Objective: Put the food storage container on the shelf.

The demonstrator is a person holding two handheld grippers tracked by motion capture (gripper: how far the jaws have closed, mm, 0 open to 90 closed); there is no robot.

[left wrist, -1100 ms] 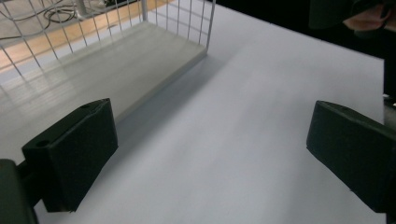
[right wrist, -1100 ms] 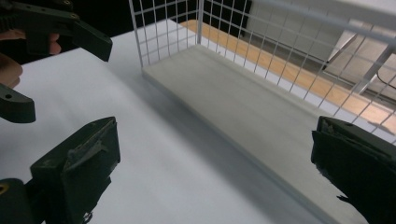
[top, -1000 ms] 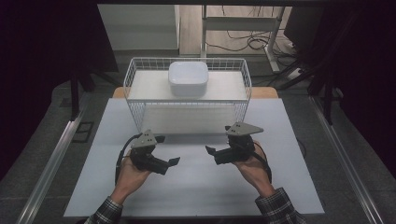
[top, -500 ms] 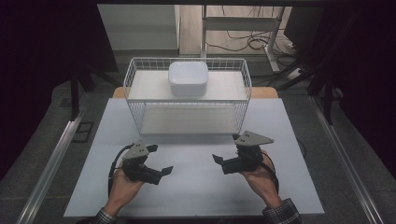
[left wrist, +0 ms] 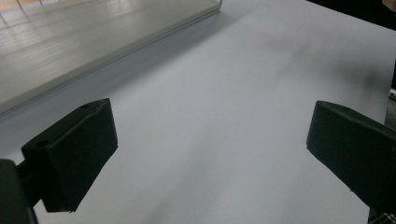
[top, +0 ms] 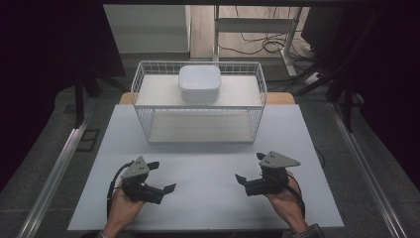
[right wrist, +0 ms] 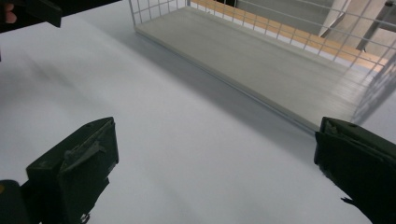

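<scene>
A white wire rack (top: 141,116) stands at the back of the white table (top: 208,208). A white rounded square bowl (top: 199,83) rests on its upper shelf. My left gripper (top: 163,176) is held low over the near left of the table, open, with nothing between its jaws. My right gripper (top: 249,167) hovers over the near right, also open and empty. The two point inward toward each other. In the left gripper view the left gripper (left wrist: 210,140) frames bare tabletop. In the right gripper view the right gripper (right wrist: 215,154) faces the rack's lower shelf (right wrist: 280,74).
Metal rails (top: 54,173) run along both sides of the table. Dark floor, cables and a metal frame (top: 257,27) lie beyond the rack. A wooden edge (top: 282,97) shows behind the rack.
Both hands have drawn back from the rack toward the table's near edge and spread a little apart. Both grippers stay open and empty.
</scene>
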